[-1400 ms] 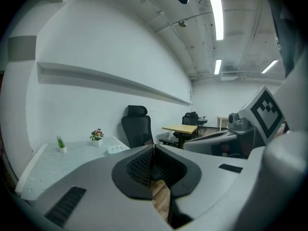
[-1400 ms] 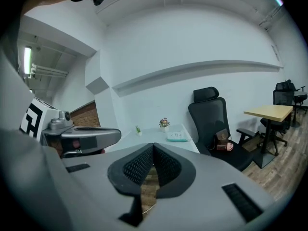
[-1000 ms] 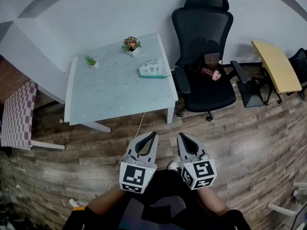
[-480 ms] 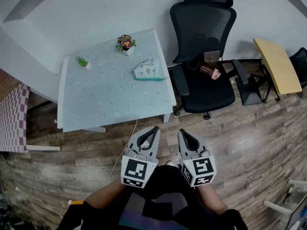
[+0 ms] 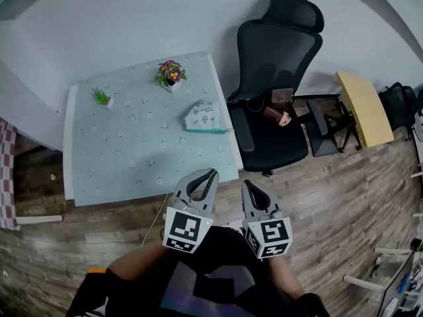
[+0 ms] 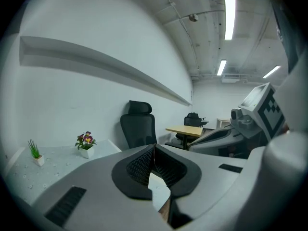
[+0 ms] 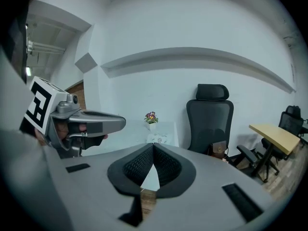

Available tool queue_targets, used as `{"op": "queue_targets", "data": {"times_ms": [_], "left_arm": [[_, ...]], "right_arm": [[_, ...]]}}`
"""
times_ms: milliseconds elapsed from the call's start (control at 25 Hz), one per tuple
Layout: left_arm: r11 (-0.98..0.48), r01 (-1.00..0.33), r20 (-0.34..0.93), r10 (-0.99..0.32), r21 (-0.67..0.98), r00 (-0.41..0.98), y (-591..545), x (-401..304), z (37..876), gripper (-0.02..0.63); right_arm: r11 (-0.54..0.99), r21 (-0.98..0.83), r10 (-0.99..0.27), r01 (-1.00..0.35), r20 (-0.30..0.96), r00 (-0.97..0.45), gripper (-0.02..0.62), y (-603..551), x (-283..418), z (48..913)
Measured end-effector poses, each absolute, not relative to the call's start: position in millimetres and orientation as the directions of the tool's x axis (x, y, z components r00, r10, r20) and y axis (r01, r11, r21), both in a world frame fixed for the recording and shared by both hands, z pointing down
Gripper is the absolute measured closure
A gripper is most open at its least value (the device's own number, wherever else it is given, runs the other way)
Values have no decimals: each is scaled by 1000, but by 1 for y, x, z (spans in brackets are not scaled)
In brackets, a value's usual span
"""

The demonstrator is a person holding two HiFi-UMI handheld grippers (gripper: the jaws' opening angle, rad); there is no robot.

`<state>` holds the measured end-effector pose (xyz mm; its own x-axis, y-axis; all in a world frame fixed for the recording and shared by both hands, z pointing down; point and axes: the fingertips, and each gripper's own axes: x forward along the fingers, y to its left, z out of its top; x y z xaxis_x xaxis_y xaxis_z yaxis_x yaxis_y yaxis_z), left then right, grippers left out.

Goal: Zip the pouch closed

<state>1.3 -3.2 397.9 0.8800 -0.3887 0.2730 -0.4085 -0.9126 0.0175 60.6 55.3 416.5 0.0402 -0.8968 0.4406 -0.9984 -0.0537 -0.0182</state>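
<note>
Left tongs [image 5: 212,173], right tongs [image 5: 244,184]; pouch [image 5: 203,115] indistinct

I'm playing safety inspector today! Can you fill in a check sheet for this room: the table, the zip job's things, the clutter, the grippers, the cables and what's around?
Surface: pale table with a dotted pattern.
Job's things: pouch lies near the table's right edge, untouched; too small to tell whether its zip is open.
Clutter: flower pot and small green plant at the table's far side.
Grippers: left gripper and right gripper each have jaws together with nothing between them, held close to the person, well short of the pouch.
Cables: white cable runs across the floor from under the table.
Surroundings: black office chair with small things on its seat, yellow table, wooden floor.
</note>
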Motion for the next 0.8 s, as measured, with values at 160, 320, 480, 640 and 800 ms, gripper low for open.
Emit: {"op": "queue_targets", "data": {"times_ms": [160, 320, 480, 640, 800], "left_arm": [[-918, -396, 257, -377, 25, 890, -29, -11, 399, 592], [-915, -402, 253, -381, 35, 889, -48, -24, 403, 592], [-905, -424, 263, -400, 39, 878, -64, -34, 407, 592], [-886, -461, 282, -431, 47, 857, -78, -36, 415, 592], [-860, -509, 303, -478, 27, 824, -94, -34, 421, 592]], "right_arm": [[-63, 35, -881, -997, 469, 72, 580, 28, 56, 419], [-50, 90, -863, -995, 497, 88, 579, 4, 56, 424], [-18, 119, -853, -993, 516, 78, 578, -17, 58, 426], [31, 162, -849, -986, 524, 59, 578, -37, 66, 429], [89, 147, -840, -985, 543, 6, 578, -55, 78, 442]]}}
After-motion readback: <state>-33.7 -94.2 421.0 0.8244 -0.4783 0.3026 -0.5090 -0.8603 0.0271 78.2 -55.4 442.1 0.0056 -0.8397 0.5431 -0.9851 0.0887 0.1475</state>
